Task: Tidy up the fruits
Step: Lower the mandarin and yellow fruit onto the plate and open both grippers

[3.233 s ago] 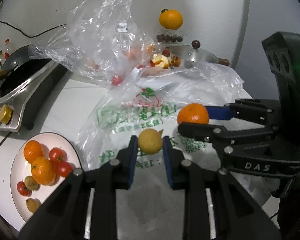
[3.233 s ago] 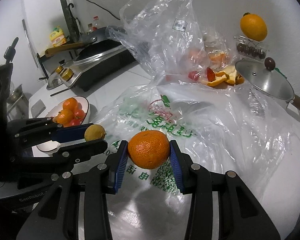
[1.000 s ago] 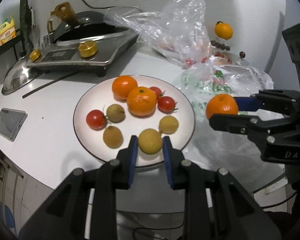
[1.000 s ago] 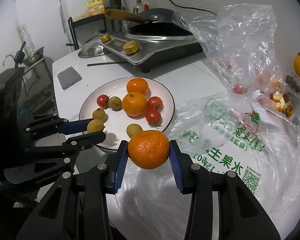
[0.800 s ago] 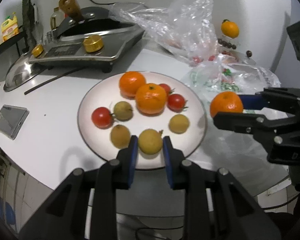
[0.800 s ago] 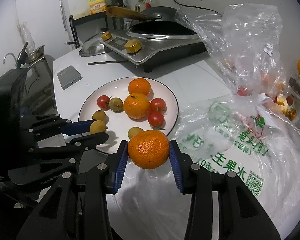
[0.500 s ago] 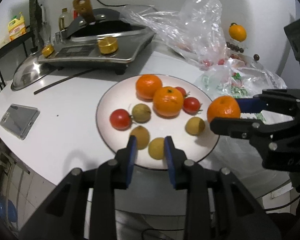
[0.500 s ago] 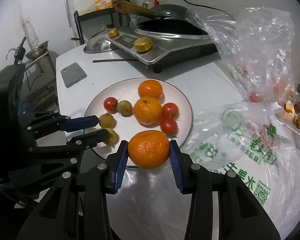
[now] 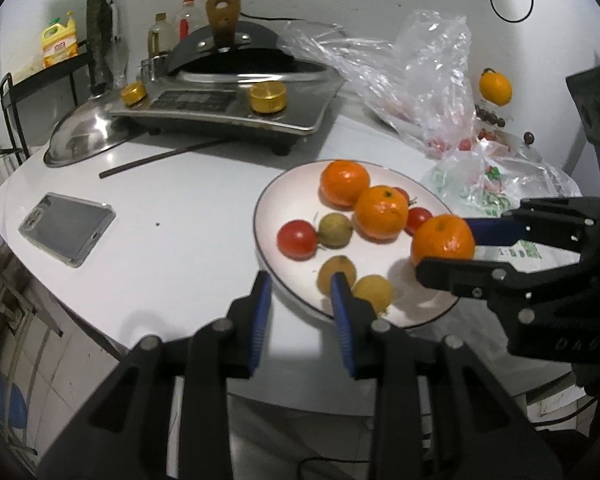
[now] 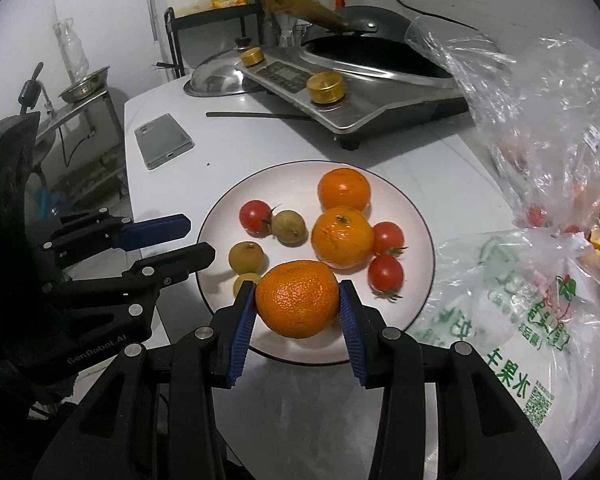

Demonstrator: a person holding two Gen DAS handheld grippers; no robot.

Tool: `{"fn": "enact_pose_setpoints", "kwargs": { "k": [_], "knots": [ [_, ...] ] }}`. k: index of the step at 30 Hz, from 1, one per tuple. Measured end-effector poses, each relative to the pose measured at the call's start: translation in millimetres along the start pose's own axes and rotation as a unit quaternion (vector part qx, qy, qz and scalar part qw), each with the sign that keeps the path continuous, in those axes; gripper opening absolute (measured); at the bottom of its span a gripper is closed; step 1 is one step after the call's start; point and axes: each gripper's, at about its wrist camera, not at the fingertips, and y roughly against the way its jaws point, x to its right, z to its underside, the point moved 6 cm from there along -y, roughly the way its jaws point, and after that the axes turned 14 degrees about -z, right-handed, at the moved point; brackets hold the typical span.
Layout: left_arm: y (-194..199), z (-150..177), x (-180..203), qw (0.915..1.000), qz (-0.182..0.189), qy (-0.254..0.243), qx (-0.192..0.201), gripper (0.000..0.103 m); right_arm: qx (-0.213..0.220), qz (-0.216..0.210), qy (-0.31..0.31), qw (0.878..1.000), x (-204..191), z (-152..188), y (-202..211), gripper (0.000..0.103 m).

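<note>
Right tongs [image 10: 298, 300] gripping orange [image 10: 297, 299] above plate [image 10: 420, 216]; left tongs [image 9: 300, 300] opening, empty

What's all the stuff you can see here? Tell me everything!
plate: one, white, on the table
oranges: two, orange, on the plate
held orange: one, orange, above the plate's near edge
tomatoes: three, red, on the plate
small round fruits: three showing, yellow-brown, on the plate
phone: one, silver, left of the plate
cooker: one, silver, behind the plate, black wok on top
plastic bags: two, clear, right of the plate
left gripper: black, blue pads, jaws opening, nothing between
right gripper: black, blue pads, shut on the held orange
</note>
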Motion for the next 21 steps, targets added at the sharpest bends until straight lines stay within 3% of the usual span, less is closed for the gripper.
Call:
{"fn": "enact_pose_setpoints", "kwargs": {
  "k": [21],
  "knots": [
    [-12.5,3.3,-26.8,0.9996,-0.013,0.024,-0.009,0.032,-0.013,0.004,-0.008,1.000,2.9,-11.9,-31.2,0.043]
  ]
}}
